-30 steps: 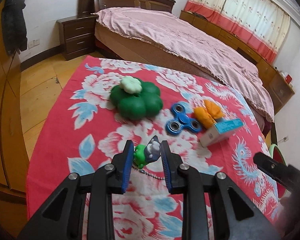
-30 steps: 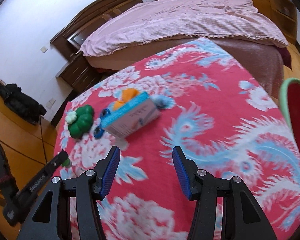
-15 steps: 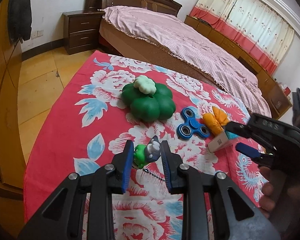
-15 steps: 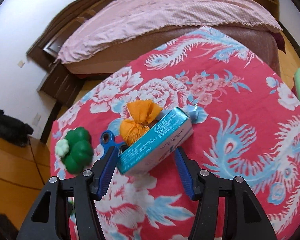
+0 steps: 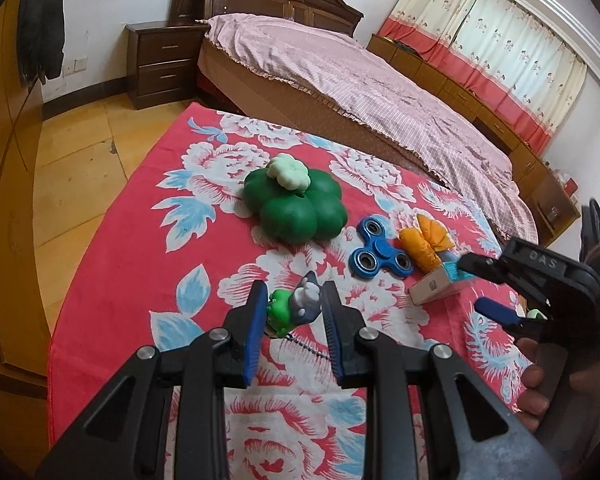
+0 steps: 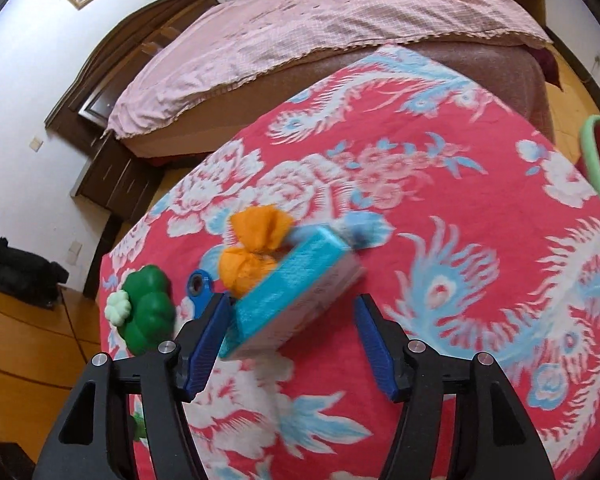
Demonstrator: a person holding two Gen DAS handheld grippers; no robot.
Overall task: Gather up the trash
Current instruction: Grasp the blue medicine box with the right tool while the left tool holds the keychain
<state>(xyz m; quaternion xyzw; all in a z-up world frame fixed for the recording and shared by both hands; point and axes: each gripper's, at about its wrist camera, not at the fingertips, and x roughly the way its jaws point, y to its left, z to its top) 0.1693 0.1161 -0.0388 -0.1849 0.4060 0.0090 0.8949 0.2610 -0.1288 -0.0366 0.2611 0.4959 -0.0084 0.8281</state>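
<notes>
My left gripper [image 5: 294,292] is shut on a small green and grey keychain figure [image 5: 296,310], whose bead chain trails onto the cloth. A teal and white carton [image 6: 296,292] lies on the table with an orange crumpled wrapper [image 6: 256,248] touching its far side. My right gripper [image 6: 291,300] straddles the near end of the carton. Its jaws are opening: the left pad is close to the carton and the right pad stands clear of it. In the left wrist view the right gripper [image 5: 474,284] comes in from the right at the carton [image 5: 436,286], held by a hand.
A green clover-shaped toy [image 5: 296,208] and a blue fidget spinner [image 5: 380,254] lie on the red flowered tablecloth [image 6: 460,200]. A green-rimmed red bin [image 6: 596,160] stands past the table's right edge. A bed [image 5: 380,92] lies beyond the table, with wooden cabinets to the left.
My right gripper came from bare cloth onto the carton and its jaws spread wider; it entered the left wrist view from the right. The left gripper kept its hold on the keychain figure.
</notes>
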